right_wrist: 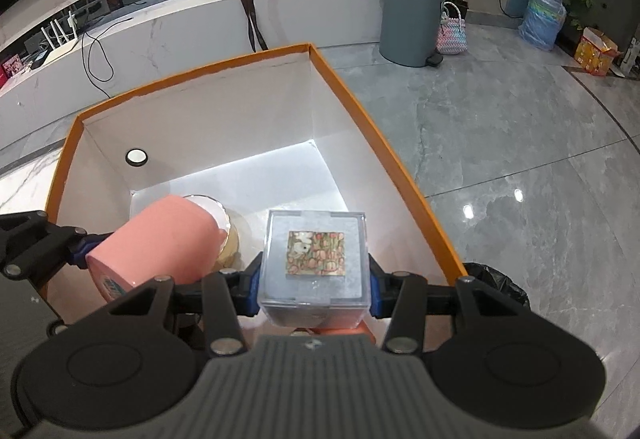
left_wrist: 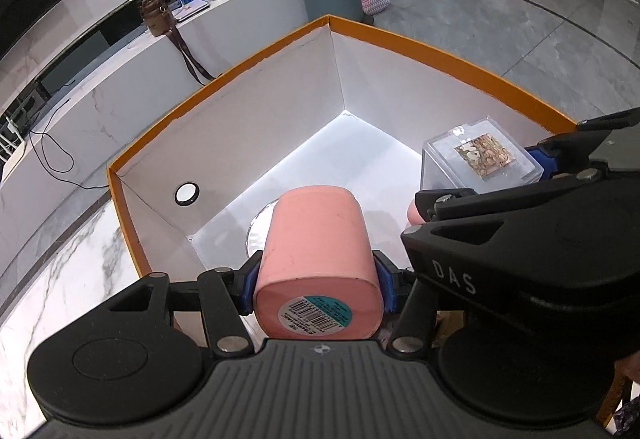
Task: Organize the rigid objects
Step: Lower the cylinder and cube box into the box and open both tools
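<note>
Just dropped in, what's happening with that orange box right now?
A person is packing things into the orange box, a gripper in each hand. The left gripper is shut on a pink cup, tilted with its barcoded base toward the camera. The right gripper is shut on a clear plastic cube with a patterned picture on top. Both are held over the open box, beside each other, not yet set down. A round container already sits on the box floor under the cup.
</note>
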Demonstrator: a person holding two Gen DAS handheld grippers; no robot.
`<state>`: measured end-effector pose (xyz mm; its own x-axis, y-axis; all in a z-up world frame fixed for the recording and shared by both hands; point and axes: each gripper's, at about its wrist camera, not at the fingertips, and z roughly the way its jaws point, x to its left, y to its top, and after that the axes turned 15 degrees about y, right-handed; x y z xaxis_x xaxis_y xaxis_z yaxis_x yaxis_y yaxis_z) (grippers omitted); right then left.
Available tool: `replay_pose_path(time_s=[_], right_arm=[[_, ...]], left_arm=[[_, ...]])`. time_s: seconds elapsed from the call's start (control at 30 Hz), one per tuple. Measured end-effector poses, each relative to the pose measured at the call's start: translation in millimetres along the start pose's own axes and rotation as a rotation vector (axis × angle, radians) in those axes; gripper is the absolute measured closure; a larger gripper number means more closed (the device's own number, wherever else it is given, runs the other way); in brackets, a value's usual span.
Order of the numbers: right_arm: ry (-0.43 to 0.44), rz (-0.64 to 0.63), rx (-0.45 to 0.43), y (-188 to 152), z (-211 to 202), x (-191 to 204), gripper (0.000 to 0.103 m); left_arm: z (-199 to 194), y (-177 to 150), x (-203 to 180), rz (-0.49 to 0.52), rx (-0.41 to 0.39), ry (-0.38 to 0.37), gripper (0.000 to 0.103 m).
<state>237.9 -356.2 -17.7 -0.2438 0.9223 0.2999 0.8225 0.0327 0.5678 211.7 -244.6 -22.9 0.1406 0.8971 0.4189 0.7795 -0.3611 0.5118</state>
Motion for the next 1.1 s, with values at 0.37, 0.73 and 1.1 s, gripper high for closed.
replay_pose_path(time_s=[0.37, 0.73, 1.1], right_arm=[[0.006, -0.004, 0.004, 2, 2, 2, 0.053], [0.029, 0.014, -0.037, 5, -11, -1, 0.05], [0.031, 0.03, -0.101, 10, -37, -2, 0.05]], left_arm=[[0, 5, -4, 0.019, 0.012, -0.014, 0.016], [-5, 3, -5, 0.027, 0.03, -0.041, 0.005], [-30, 9, 9, -0.014, -0.002, -0.071, 0.001]])
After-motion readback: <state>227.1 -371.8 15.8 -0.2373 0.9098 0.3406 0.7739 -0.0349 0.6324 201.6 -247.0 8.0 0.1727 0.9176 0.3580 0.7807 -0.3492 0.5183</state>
